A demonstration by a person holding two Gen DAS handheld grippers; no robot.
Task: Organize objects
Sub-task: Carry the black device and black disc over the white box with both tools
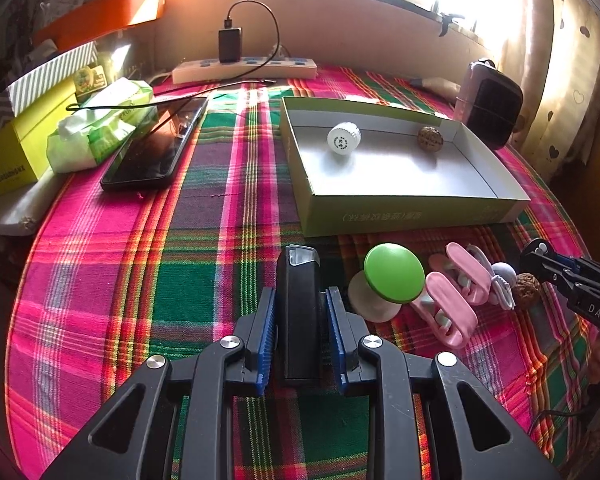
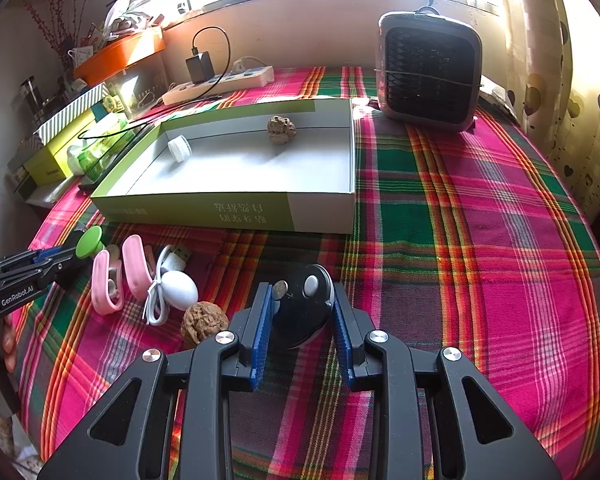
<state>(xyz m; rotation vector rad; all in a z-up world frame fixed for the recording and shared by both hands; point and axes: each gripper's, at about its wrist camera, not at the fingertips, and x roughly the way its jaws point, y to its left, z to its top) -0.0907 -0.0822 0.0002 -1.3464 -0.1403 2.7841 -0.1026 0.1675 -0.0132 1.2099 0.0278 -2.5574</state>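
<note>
Left wrist view: left gripper clamps one black lighter; right gripper grips one remote; two walnuts.

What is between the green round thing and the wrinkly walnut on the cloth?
In the left wrist view, two pink clips and a white egg-shaped gadget with its cable lie between the green disc and the walnut.

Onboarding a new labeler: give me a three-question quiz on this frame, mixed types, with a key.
1. True or false: the green box already holds a white cap and a walnut.
2. What sits between the left gripper's fingers? A) black rectangular lighter-like device B) pink clip C) USB cable
3. Fill in: the right gripper brackets a black oval ____.

Key: 1 true; 2 A; 3 remote (key-fob style, two buttons).
</note>
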